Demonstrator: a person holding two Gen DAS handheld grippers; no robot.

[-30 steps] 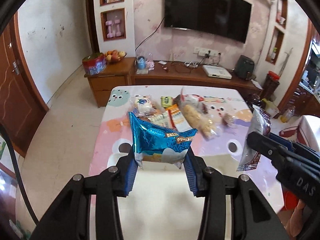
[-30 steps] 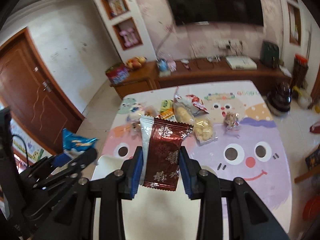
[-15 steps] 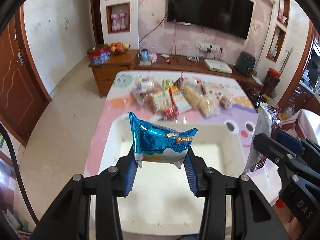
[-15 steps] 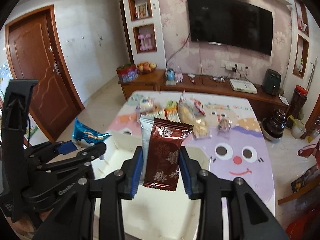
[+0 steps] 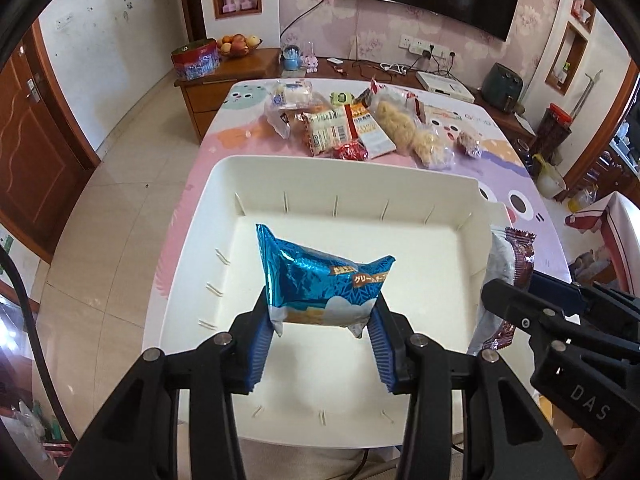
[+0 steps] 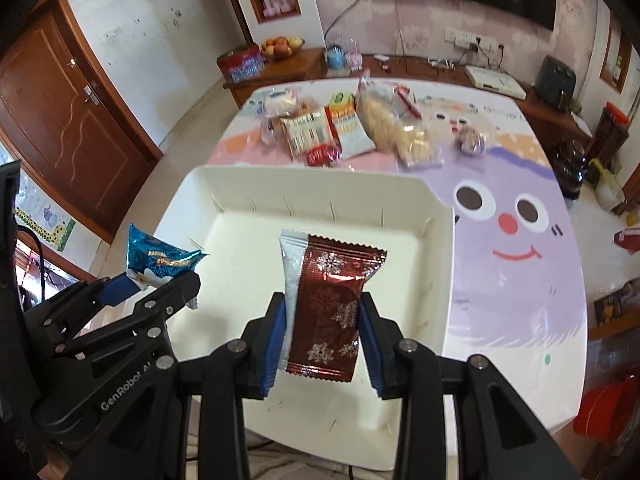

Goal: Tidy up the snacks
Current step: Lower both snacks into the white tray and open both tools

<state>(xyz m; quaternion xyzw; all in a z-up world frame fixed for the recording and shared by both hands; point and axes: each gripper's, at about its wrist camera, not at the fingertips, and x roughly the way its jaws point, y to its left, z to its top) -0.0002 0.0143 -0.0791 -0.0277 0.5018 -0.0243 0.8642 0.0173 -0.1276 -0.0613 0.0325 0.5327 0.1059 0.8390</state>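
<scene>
My left gripper [image 5: 320, 338] is shut on a blue foil snack packet [image 5: 320, 280] and holds it over the white bin [image 5: 344, 168], which looks empty. My right gripper [image 6: 322, 344] is shut on a dark red snowflake packet [image 6: 332, 300], also above the bin [image 6: 304, 178]. In the left wrist view the right gripper [image 5: 520, 308] and its red packet [image 5: 516, 264] show at the bin's right rim. In the right wrist view the left gripper [image 6: 160, 284] and the blue packet [image 6: 160, 258] show at the bin's left rim.
A pile of loose snack packets [image 5: 352, 128] lies on the cartoon tablecloth [image 6: 520, 240] beyond the bin, also seen in the right wrist view [image 6: 348, 132]. A wooden TV cabinet [image 5: 248, 64] and a tiled floor [image 5: 120, 200] lie behind and left.
Both grippers, each still holding its packet, have drawn back from the snack pile and tilted down, so the white bin now lies directly beneath them.
</scene>
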